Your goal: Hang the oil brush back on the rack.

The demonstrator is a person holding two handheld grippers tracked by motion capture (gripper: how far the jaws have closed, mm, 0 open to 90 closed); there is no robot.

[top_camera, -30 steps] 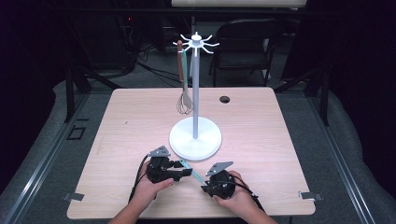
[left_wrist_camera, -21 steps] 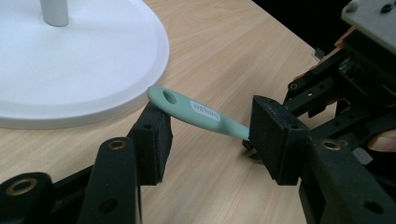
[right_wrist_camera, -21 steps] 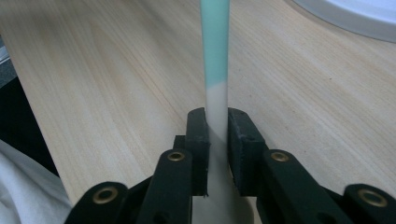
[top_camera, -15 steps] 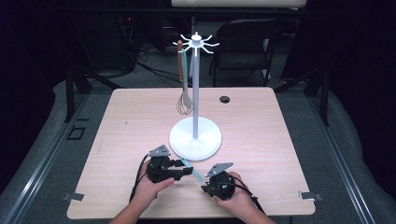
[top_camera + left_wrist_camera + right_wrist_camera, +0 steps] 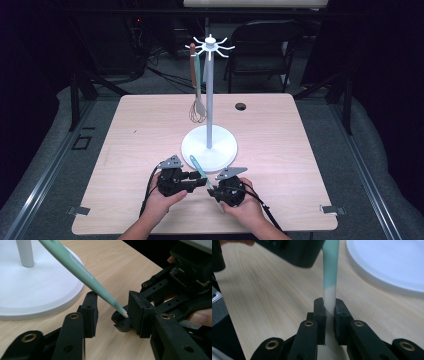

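Utensil (image 5: 198,169) with mint-green handle and white tip sits low over near edge of bench (image 5: 125,135), between both hands, just in front of white stand base (image 5: 209,145). Right claw (image 5: 329,315) clamped on white tip end. Left claw (image 5: 111,315) stands apart, handle passing through gap, not pinched. Likely light, stiff plastic, smooth so maybe slippery; thin tip is weak hold, can pivot. Better grip for left claw: wider green part, mid-handle. Whisk (image 5: 197,107) hangs already on stand.

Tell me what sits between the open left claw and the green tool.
Nothing visible does. The left claw is open, with the green tool slanting through the gap above its jaws; the right claw grips the tool's white end.
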